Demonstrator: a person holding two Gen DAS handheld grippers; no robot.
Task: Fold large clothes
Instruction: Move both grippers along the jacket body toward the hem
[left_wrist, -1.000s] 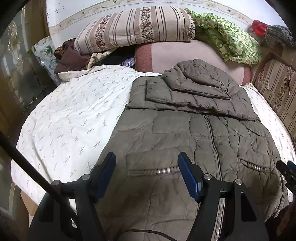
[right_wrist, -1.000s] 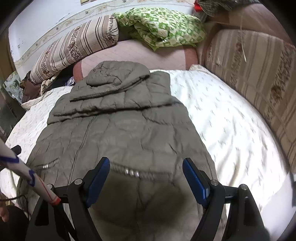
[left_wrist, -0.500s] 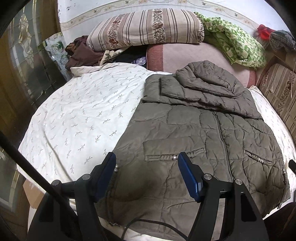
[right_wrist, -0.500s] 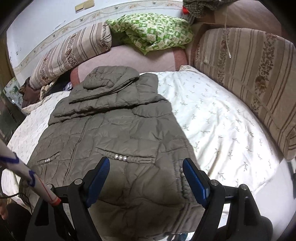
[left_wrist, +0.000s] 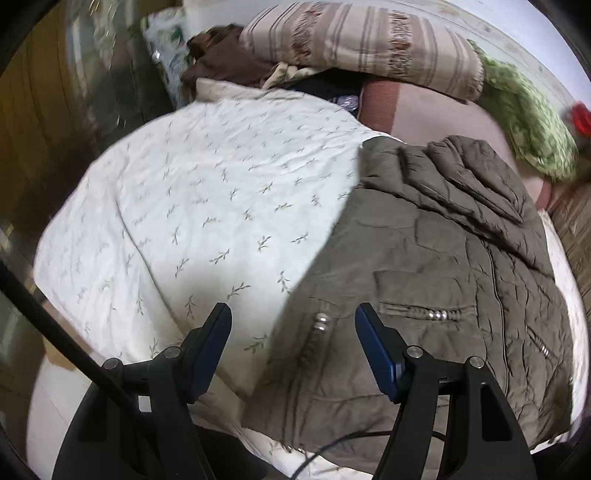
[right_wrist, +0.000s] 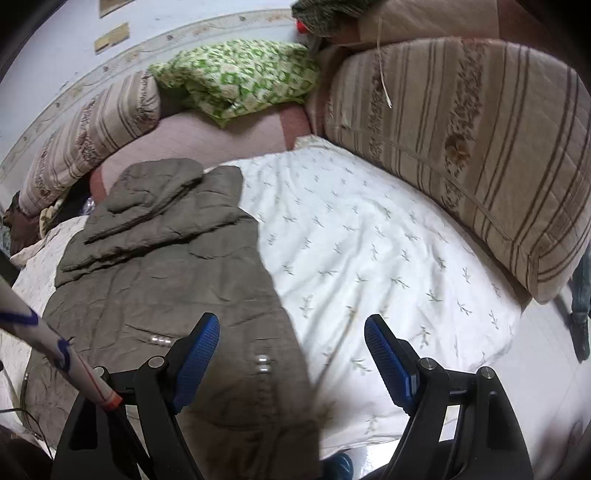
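- Bed sheet, white with a sprig print; striped cushion along its far side.
- Jacket flat; side edges lie between each finger pair.
- Left gripper, right gripper: jaws apart, empty.

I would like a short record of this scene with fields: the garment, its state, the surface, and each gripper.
garment: olive quilted jacket
state: lying flat, front up, hood folded down over the chest
surface: white leaf-print sheet
left gripper: open, empty, above the jacket's side edge near the hem
right gripper: open, empty, above the opposite side edge
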